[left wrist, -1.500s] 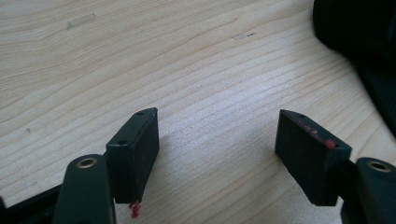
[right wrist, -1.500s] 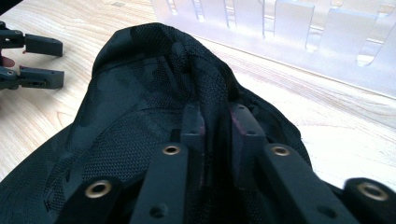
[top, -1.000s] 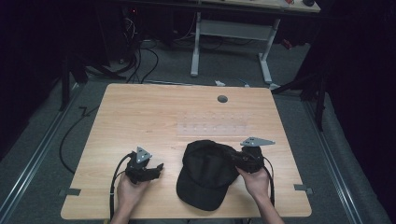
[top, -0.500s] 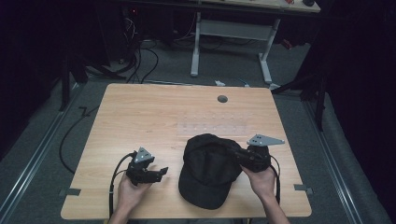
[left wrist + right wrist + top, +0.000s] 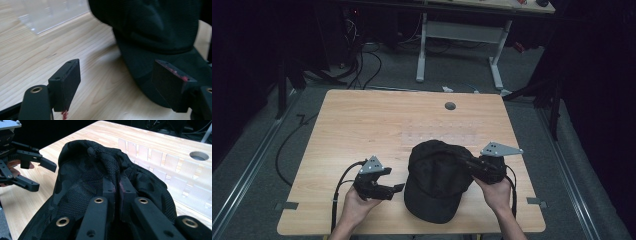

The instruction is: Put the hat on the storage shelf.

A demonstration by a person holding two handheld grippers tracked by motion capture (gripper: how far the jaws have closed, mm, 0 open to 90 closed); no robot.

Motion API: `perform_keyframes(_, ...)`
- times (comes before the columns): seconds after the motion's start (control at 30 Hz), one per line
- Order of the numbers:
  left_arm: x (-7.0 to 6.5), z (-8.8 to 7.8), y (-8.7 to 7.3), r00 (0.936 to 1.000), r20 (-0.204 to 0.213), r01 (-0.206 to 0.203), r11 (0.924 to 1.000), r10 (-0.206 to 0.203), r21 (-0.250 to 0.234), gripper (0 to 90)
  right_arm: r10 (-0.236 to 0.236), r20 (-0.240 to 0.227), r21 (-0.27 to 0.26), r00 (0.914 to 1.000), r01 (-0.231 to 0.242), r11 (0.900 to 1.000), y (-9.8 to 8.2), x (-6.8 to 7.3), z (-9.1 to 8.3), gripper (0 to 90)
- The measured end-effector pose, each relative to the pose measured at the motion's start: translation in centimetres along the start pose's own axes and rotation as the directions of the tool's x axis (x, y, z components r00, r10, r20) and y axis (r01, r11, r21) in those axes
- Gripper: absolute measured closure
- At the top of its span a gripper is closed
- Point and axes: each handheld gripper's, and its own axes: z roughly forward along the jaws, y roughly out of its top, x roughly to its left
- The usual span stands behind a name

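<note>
**Cap on table, pinched by right gripper; left gripper spread beside it**

Cap count: one. The black cap (image 5: 438, 180) lies on the near half of the wooden table (image 5: 362, 125), crown toward the far side, brim toward the person.

Grippers: two, one in each hand. The right gripper (image 5: 468, 164) sits at the cap's right side; in the right gripper view its two jaws are pressed together with a fold of the crown's mesh fabric caught between them. The right hand (image 5: 498, 192) holds it from the near edge.

The left gripper (image 5: 392, 189) rests just beside the cap's left side, held by the left hand (image 5: 357, 205). In the left gripper view its two jaws stand wide apart with bare tabletop between them; one jaw overlaps the brim in the picture, though contact cannot be confirmed.

Other items: one clear plastic tray (image 5: 439, 132) lies flat just beyond the cap; one round grommet hole (image 5: 450, 106) sits near the far edge. One cable trails from each gripper.
</note>
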Motion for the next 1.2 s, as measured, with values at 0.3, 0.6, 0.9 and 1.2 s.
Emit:
perform_keyframes(0.3,-0.9,0.6,0.0,0.9984,0.048,0.025,0.9971,-0.029,0.072,22.7,-0.023,-0.031,-0.035,0.9993,0.022,0.999,0.4,0.4,-0.4,85.9)
perform_keyframes(0.6,-1.3,1.3,-0.2,0.9927,0.092,0.064,0.9861,-0.078,0.153,25.0,-0.056,-0.077,-0.073,0.9955,0.05,0.996,0.6,0.7,-0.5,85.9)
perform_keyframes(0.9,-1.7,1.6,-0.3,0.9827,0.143,0.087,0.9744,-0.118,0.207,29.8,-0.1,-0.095,-0.111,0.9904,0.09,0.99,1.2,1.2,-0.5,85.9)
perform_keyframes(1.2,-1.8,1.1,0.0,0.9755,0.164,0.11,0.9703,-0.147,0.216,41.7,-0.13,-0.11,-0.152,0.9855,0.112,0.982,1.6,1.4,-0.3,85.8)
